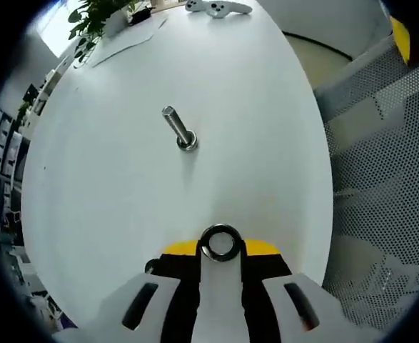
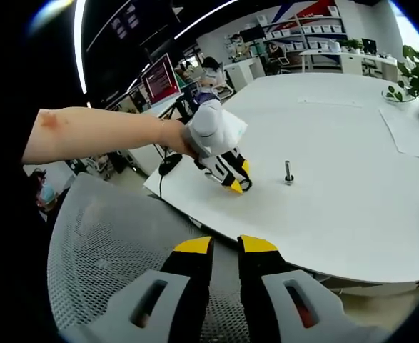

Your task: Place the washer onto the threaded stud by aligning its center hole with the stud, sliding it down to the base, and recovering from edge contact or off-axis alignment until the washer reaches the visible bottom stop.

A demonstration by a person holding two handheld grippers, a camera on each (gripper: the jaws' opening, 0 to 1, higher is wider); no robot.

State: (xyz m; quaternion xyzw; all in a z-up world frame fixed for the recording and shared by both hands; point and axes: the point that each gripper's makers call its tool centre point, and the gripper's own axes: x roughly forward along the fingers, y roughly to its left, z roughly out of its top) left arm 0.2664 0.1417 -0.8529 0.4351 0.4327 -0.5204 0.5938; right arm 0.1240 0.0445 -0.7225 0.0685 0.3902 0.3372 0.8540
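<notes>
Both grippers [image 2: 223,246] have white bodies and black, yellow-tipped jaws.

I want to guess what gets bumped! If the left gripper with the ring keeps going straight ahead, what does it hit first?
Probably the threaded stud. The left gripper, shut on the washer, points across bare white table toward it, though it looks slightly off-line.

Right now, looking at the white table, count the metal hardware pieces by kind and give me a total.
Upright silver threaded stud: 1
Round silver metal washer, held at the tips of the left gripper: 1
Total: 2
</notes>
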